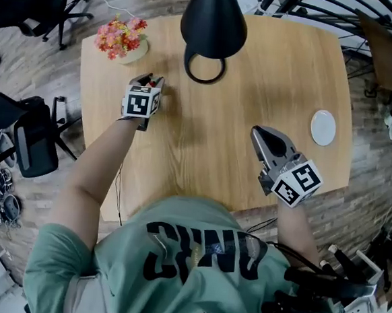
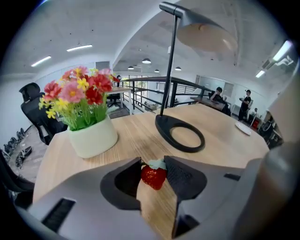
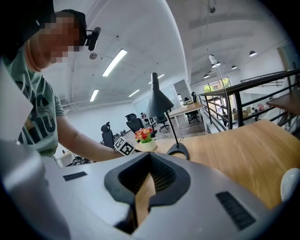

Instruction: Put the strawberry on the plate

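In the left gripper view, the strawberry (image 2: 153, 177) sits between the tips of the left gripper (image 2: 153, 160). It is small, glossy and bright red, with a pale green leafy cap at its top. Both pads press its sides, so the jaws stand partly closed and clamped on it. The wood-grain table (image 2: 225, 145) shows right beneath it; whether the fruit touches the wood I cannot tell. Beyond it and to the left stands a white pot (image 2: 92, 138) of red, pink and yellow flowers. Beyond it and to the right lies the black ring base of a lamp (image 2: 180, 136). The white plate (image 2: 243, 129) lies far off near the table's right edge.

In the right gripper view, the right gripper (image 3: 149, 159) has its tips together with nothing between them; only a strip of table shows through the slit behind them. The plate's rim peeks in at the lower right edge. The lamp, the pot and the other gripper's marker cube stand in the distance.

In the head view, the left gripper is over the table's far left part, just beside the pot. A red speck shows at its tips. The right gripper hangs over the near right part of the table, near the plate and apart from it. The plate is bare, well apart from the strawberry across the tabletop.
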Motion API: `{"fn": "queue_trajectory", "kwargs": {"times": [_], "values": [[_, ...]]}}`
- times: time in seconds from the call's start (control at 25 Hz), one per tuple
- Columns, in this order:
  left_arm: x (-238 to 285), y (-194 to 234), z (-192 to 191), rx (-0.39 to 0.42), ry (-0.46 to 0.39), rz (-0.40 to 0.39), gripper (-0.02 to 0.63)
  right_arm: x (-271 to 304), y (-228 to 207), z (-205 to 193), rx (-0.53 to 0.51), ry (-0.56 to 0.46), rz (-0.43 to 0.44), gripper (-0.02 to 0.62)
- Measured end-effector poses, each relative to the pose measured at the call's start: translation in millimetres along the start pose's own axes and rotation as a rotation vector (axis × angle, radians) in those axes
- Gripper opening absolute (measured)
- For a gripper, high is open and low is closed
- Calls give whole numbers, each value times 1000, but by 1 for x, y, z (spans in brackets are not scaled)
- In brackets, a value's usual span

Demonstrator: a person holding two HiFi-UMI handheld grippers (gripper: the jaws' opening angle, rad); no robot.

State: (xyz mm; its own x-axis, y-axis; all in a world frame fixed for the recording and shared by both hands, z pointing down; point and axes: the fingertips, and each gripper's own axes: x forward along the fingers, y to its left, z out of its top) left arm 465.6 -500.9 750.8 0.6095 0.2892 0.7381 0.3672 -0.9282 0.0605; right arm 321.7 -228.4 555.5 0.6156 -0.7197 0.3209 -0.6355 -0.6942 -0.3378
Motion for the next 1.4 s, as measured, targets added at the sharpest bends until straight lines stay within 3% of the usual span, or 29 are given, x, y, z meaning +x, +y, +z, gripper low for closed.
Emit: {"fn": "queue_trajectory", "kwargs": {"times": [0.32,0.68,1.0,1.2,1.4], "values": [[-85,-49,21,-80,-123,-32,155,-22,-10,29,-36,-58,60,5],[-184,-89,19,-171,-205,5,155,-59,5,65,-87,-83,141,5],[-258,-118,9,-159,-292,-68,155,-83,37,77,-133,-80,107,5],[-311,-110,-12,-156,-350,-144,155,-92,82,67,-141,-58,42,5],[-365,-100,-39,-155,-377,-172,155,-110,130,57,-148,-38,19,5]]}}
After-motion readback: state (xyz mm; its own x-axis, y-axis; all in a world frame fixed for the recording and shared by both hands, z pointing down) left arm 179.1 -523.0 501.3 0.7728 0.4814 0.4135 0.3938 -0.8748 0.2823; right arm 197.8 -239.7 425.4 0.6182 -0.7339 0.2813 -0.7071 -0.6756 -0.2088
